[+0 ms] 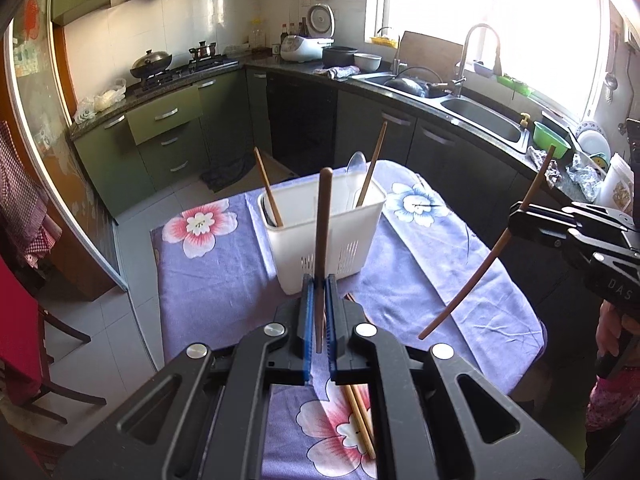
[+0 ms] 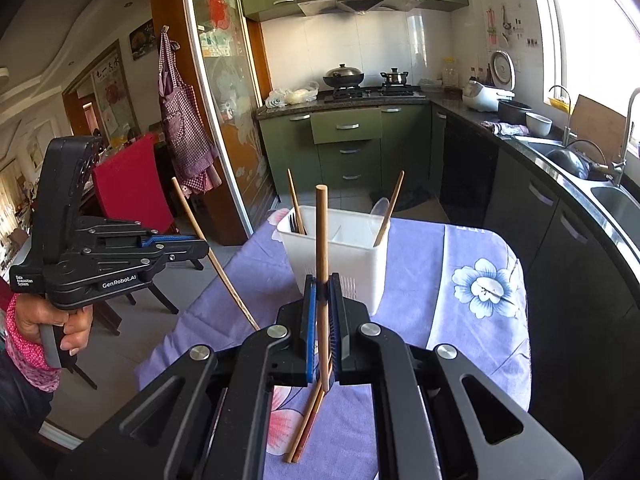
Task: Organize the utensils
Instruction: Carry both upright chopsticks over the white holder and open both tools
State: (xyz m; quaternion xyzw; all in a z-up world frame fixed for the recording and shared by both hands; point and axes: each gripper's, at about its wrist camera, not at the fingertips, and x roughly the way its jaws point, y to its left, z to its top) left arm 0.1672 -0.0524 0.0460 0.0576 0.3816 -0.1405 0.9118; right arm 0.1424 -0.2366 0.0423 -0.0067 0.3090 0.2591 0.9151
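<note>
A white utensil holder (image 1: 320, 232) stands on the table with two chopsticks (image 1: 267, 188) and a clear spoon (image 1: 354, 168) in it; it also shows in the right wrist view (image 2: 340, 252). My left gripper (image 1: 319, 280) is shut on a brown chopstick (image 1: 323, 216), held upright just in front of the holder. My right gripper (image 2: 322, 280) is shut on another chopstick (image 2: 321, 240), also upright before the holder. Each gripper shows in the other's view, the right (image 1: 516, 216) and the left (image 2: 200, 246). Two chopsticks (image 2: 306, 428) lie on the cloth below.
The table wears a purple floral cloth (image 1: 212, 280). Kitchen counters, a sink (image 1: 480, 120) and a stove (image 1: 176, 72) run behind and to the right. A red chair (image 2: 132, 188) stands at the left.
</note>
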